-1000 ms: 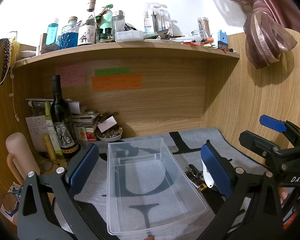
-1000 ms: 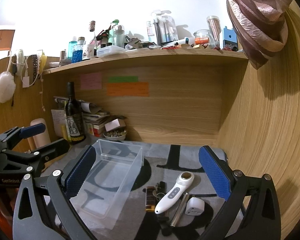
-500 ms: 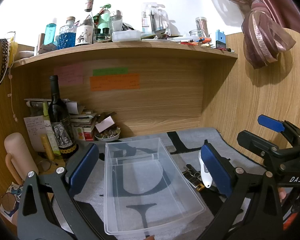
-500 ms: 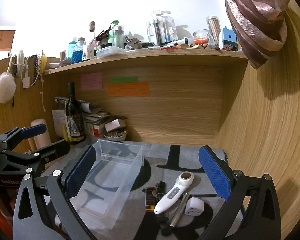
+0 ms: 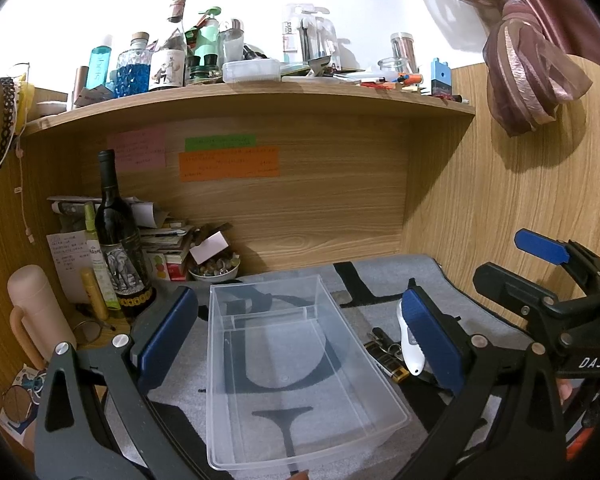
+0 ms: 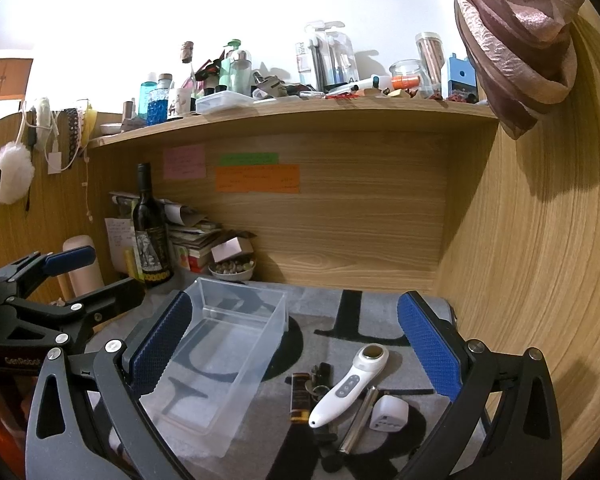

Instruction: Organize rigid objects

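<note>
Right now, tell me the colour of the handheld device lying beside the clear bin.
White, with a dark round head; the handheld device shows best in the right wrist view.

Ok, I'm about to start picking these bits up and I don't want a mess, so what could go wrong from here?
The white handheld device lies across the dark lighter, the keys and the metal bar, so grabbing one with the open right gripper may drag the others. The clear plastic bin looks light and is empty; the open left gripper straddles it without gripping, so a dropped item could shove it. The white charger cube may slip.
</note>
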`<state>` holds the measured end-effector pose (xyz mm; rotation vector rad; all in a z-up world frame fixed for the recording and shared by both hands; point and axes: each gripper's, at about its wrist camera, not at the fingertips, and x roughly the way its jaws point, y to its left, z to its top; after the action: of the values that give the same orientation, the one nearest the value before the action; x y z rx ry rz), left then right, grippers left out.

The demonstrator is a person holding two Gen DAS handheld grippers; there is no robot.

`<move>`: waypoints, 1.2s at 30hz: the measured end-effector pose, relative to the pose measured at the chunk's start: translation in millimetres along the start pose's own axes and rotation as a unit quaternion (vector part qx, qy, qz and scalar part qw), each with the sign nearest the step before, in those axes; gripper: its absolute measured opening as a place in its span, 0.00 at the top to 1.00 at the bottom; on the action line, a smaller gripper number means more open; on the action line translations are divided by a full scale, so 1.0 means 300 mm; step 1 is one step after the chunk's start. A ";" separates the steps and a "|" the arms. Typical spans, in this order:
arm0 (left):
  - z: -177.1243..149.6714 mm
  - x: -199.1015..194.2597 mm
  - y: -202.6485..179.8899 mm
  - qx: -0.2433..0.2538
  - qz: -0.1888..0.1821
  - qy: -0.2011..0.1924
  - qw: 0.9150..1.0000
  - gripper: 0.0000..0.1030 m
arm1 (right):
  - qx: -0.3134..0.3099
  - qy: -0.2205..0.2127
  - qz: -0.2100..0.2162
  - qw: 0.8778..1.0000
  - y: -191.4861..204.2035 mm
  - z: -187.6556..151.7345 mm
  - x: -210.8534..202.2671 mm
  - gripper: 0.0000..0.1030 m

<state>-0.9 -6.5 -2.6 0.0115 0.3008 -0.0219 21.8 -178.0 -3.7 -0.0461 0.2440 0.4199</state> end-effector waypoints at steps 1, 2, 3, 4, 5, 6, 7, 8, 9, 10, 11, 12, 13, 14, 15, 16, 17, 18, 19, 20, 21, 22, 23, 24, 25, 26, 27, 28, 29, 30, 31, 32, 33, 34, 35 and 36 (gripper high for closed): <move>0.000 0.000 0.000 -0.001 0.001 0.000 1.000 0.00 | 0.000 0.000 0.000 1.000 0.000 0.000 0.000 0.00; 0.000 0.000 0.000 -0.001 0.001 0.000 1.000 0.00 | 0.000 0.001 0.000 1.000 0.001 -0.001 0.000 0.00; 0.000 0.000 0.001 -0.002 0.000 0.000 1.000 0.00 | 0.000 0.002 0.000 1.000 0.001 -0.001 0.003 0.00; -0.001 0.000 0.000 -0.002 0.000 0.001 1.000 0.00 | 0.000 0.003 0.001 1.000 0.002 -0.001 0.005 0.00; -0.001 0.000 0.000 -0.001 0.000 0.000 1.000 0.00 | 0.000 0.004 0.001 1.000 0.002 0.000 0.007 0.00; 0.000 0.004 0.000 -0.002 0.000 0.001 1.000 0.00 | 0.000 0.005 0.002 1.000 0.003 -0.001 0.008 0.00; 0.000 0.006 0.000 -0.003 -0.001 0.002 1.000 0.00 | 0.000 0.006 0.003 1.000 0.002 0.000 0.011 0.00; 0.000 0.010 0.003 -0.004 -0.004 0.004 1.000 0.00 | -0.001 0.006 0.003 1.000 0.002 0.000 0.012 0.00; -0.001 0.016 0.005 -0.004 -0.011 0.007 1.000 0.00 | -0.001 0.008 0.004 1.000 0.001 0.000 0.017 0.00; -0.003 0.019 0.008 -0.004 -0.015 0.009 1.000 0.00 | -0.002 0.011 0.006 1.000 0.001 0.000 0.021 0.00; -0.004 0.025 0.010 -0.006 -0.018 0.012 1.000 0.00 | -0.004 0.016 0.008 1.000 0.001 -0.001 0.027 0.00; -0.007 0.030 0.016 -0.009 -0.020 0.013 1.000 0.00 | -0.006 0.020 0.009 1.000 0.001 -0.002 0.034 0.00; -0.009 0.034 0.021 -0.011 -0.022 0.014 1.000 0.00 | -0.007 0.023 0.011 1.000 0.001 -0.003 0.038 0.00; -0.011 0.038 0.026 -0.012 -0.025 0.017 0.999 0.00 | -0.009 0.026 0.012 1.000 0.002 -0.005 0.045 0.00; -0.014 0.045 0.033 -0.014 -0.028 0.020 0.999 0.00 | -0.010 0.027 0.012 1.000 0.002 -0.007 0.050 0.00; -0.019 0.051 0.040 -0.016 -0.028 0.022 0.999 0.00 | -0.012 0.029 0.011 0.999 0.001 -0.010 0.056 0.00; -0.023 0.056 0.047 -0.018 -0.025 0.025 0.999 0.00 | -0.012 0.032 0.010 0.999 -0.001 -0.014 0.064 0.00; -0.027 0.066 0.057 -0.020 -0.021 0.030 0.999 0.01 | -0.012 0.035 0.009 0.999 -0.003 -0.018 0.070 0.00; -0.031 0.073 0.067 -0.021 -0.020 0.034 0.999 0.05 | -0.012 0.039 0.008 0.999 -0.007 -0.020 0.077 0.00; -0.037 0.082 0.078 -0.023 -0.018 0.040 0.999 0.13 | -0.012 0.041 0.007 0.999 -0.013 -0.024 0.085 0.00; -0.041 0.095 0.096 -0.027 -0.013 0.050 0.998 0.16 | -0.011 0.044 0.005 0.999 -0.018 -0.027 0.088 0.01; -0.045 0.106 0.112 -0.031 -0.011 0.059 0.998 0.18 | -0.011 0.047 0.002 0.999 -0.024 -0.029 0.096 0.03; -0.050 0.120 0.136 -0.038 -0.010 0.068 0.997 0.18 | -0.010 0.050 -0.002 0.999 -0.034 -0.033 0.103 0.04; -0.054 0.129 0.156 -0.044 -0.010 0.076 0.996 0.18 | -0.008 0.054 -0.005 0.998 -0.044 -0.034 0.110 0.06; -0.060 0.142 0.181 -0.051 -0.009 0.085 0.995 0.19 | -0.007 0.059 -0.009 0.998 -0.055 -0.035 0.117 0.09; -0.064 0.155 0.203 -0.055 -0.007 0.095 0.994 0.21 | -0.006 0.065 -0.015 0.998 -0.071 -0.038 0.128 0.10; -0.071 0.174 0.236 -0.062 -0.001 0.109 0.992 0.22 | -0.005 0.069 -0.018 0.997 -0.080 -0.039 0.134 0.11; -0.077 0.186 0.255 -0.065 0.003 0.119 0.991 0.27 | -0.002 0.074 -0.023 0.997 -0.094 -0.041 0.141 0.13; -0.083 0.200 0.274 -0.069 0.007 0.130 0.989 0.29 | 0.000 0.080 -0.029 0.996 -0.109 -0.043 0.149 0.14; -0.094 0.222 0.304 -0.076 0.009 0.146 0.986 0.30 | 0.002 0.085 -0.034 0.996 -0.123 -0.046 0.157 0.15; -0.104 0.240 0.325 -0.080 0.007 0.160 0.984 0.30 | 0.005 0.090 -0.039 0.995 -0.136 -0.049 0.163 0.16; -0.116 0.257 0.345 -0.084 0.005 0.176 0.981 0.33 | 0.012 0.100 -0.046 0.994 -0.158 -0.055 0.176 0.16; -0.123 0.270 0.356 -0.086 0.004 0.185 0.979 0.35 | 0.016 0.104 -0.048 0.993 -0.170 -0.058 0.181 0.17; -0.135 0.284 0.367 -0.087 0.004 0.199 0.976 0.38 | 0.022 0.112 -0.050 0.992 -0.187 -0.065 0.190 0.19; -0.144 0.296 0.374 -0.086 0.003 0.210 0.974 0.41 | 0.028 0.122 -0.055 0.991 -0.205 -0.074 0.202 0.20; -0.156 0.310 0.382 -0.085 0.001 0.222 0.971 0.42 | 0.031 0.130 -0.059 0.989 -0.217 -0.082 0.212 0.24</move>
<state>76.7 106.7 -73.8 -0.1547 0.7493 0.0099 99.1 -214.5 -43.3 -0.0540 0.5084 0.2869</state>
